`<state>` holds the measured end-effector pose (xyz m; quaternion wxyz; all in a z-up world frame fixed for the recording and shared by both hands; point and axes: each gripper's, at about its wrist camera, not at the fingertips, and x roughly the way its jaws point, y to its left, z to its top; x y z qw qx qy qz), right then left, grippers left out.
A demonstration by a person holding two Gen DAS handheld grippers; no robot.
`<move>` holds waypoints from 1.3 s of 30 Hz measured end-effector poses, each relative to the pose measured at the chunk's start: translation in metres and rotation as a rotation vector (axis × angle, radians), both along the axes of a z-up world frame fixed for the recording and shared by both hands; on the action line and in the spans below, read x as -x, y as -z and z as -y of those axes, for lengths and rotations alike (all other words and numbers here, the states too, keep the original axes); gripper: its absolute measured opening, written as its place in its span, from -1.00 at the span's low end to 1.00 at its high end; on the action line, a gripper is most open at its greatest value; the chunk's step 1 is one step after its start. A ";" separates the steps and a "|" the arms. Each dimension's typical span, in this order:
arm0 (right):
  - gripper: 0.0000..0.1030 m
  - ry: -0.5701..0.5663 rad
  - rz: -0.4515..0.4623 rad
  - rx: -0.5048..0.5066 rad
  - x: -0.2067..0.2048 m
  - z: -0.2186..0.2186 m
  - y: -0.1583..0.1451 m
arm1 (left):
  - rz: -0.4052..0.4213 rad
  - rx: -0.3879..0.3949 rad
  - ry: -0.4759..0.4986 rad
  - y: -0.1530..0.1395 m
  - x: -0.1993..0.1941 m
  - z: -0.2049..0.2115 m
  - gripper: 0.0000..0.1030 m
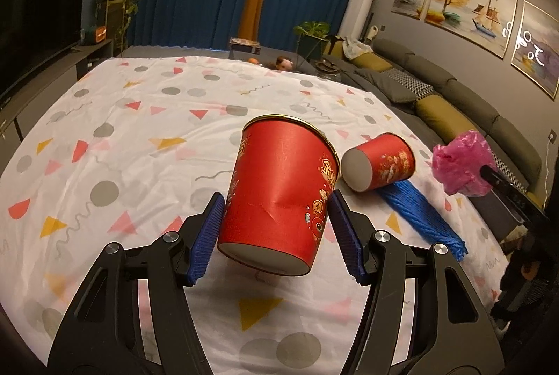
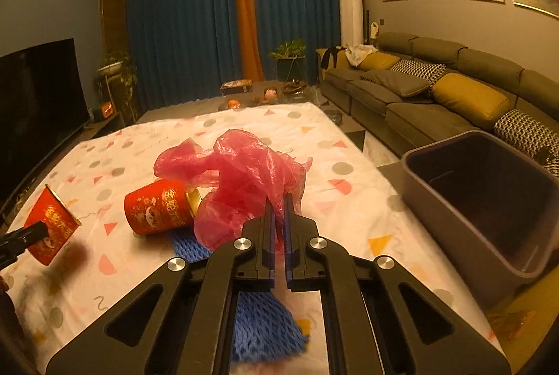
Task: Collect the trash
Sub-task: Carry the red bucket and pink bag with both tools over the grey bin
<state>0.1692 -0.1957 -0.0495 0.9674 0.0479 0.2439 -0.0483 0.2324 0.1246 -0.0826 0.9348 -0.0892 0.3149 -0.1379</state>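
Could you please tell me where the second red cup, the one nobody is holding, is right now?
The loose red cup lies on its side on the patterned tablecloth, right of the held cup in the left wrist view, against the blue foam net.

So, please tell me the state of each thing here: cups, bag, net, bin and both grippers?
Left gripper: shut on held cup.
Held cup: lifted, dented, tilted.
Second cup: lying on its side.
Right gripper: shut on pink bag.
Pink bag: crumpled, pinched.
Blue net: lying flat.
Bin: looks empty.
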 end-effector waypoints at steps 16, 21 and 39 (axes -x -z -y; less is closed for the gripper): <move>-0.90 0.021 0.070 0.015 0.048 0.015 -0.023 | 0.045 -0.006 0.023 -0.021 0.024 0.021 0.16; -0.90 0.028 0.088 0.010 0.059 0.023 -0.027 | 0.067 -0.008 0.044 -0.033 0.033 0.037 0.16; -0.90 0.138 0.137 -0.012 0.087 0.080 -0.029 | 0.109 0.001 0.198 -0.057 0.047 0.135 0.16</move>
